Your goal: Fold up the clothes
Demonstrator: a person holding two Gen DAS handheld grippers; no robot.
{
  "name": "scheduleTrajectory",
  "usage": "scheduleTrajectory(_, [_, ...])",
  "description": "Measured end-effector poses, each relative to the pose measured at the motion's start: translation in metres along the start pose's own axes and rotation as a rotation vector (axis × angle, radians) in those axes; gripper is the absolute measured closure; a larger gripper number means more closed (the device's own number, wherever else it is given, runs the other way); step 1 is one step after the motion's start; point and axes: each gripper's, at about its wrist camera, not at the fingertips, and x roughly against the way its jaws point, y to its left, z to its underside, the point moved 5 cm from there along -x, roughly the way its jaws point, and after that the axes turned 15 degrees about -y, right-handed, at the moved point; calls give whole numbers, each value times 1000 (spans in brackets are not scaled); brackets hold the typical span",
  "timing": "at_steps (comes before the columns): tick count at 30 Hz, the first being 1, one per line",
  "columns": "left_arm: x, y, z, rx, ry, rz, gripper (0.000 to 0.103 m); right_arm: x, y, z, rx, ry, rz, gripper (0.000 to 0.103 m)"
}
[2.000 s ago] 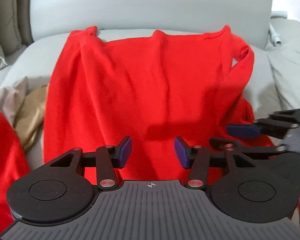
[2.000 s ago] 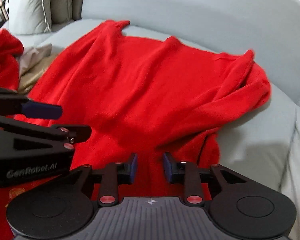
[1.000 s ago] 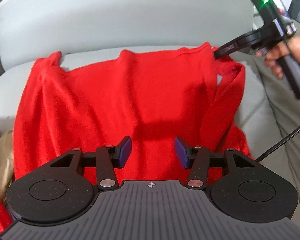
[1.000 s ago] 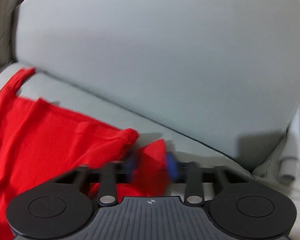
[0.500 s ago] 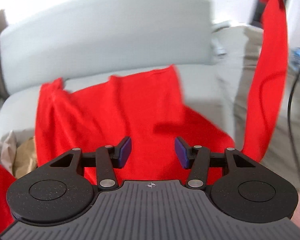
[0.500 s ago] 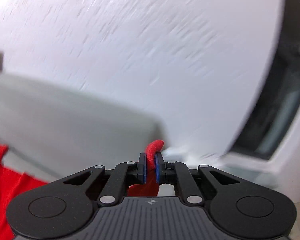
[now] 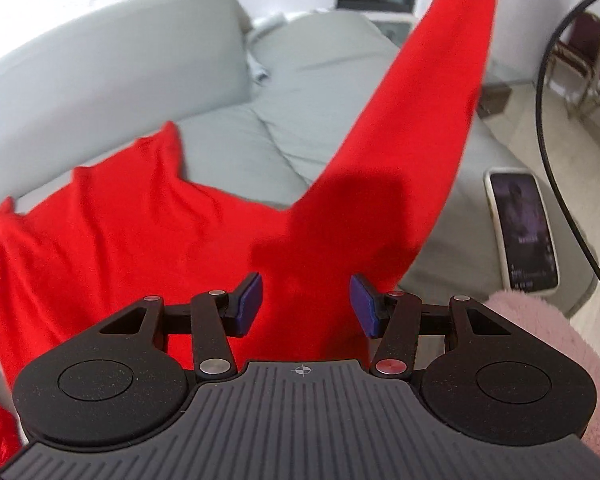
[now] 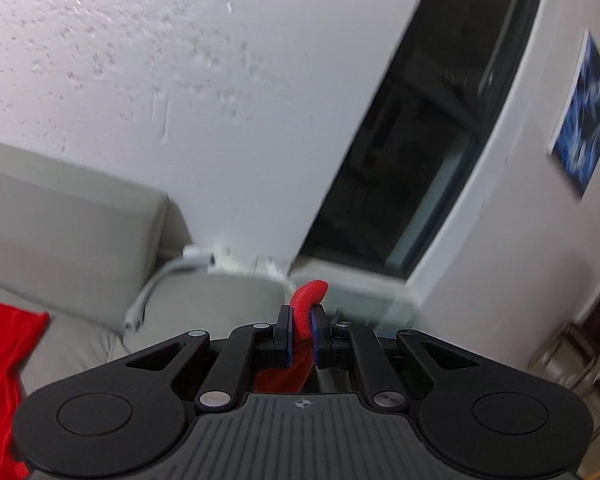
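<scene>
We see a bright red garment (image 7: 148,240) spread over the seat of a pale grey sofa (image 7: 100,80), its cloth smooth with soft ripples and a few raised peaks along the far edge by the backrest. One long part of it rises in a taut, narrowing strip toward the upper right of the left wrist view, lifted clear of the cushions. Our right tongs (image 8: 301,334) are clamped tight on the tip of that strip, a small red curl poking out above the blue pads (image 8: 285,336). Our left tongs (image 7: 306,304) stand about half open above the near part of the garment, gripping nothing, and their shadow falls on the cloth. A phone (image 7: 522,232) lies on the cushion to the right, well apart from the garment, beside a black cable (image 7: 548,128).
</scene>
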Motion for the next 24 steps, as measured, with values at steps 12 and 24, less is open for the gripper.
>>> scheduleTrajectory(12, [-95, -13, -17, -21, 77, 74, 52, -121, -9, 73, -20, 84, -4, 95])
scheduleTrajectory(24, [-112, -35, -11, -56, 121, 134, 50, -109, -13, 130, -135, 232, -47, 44])
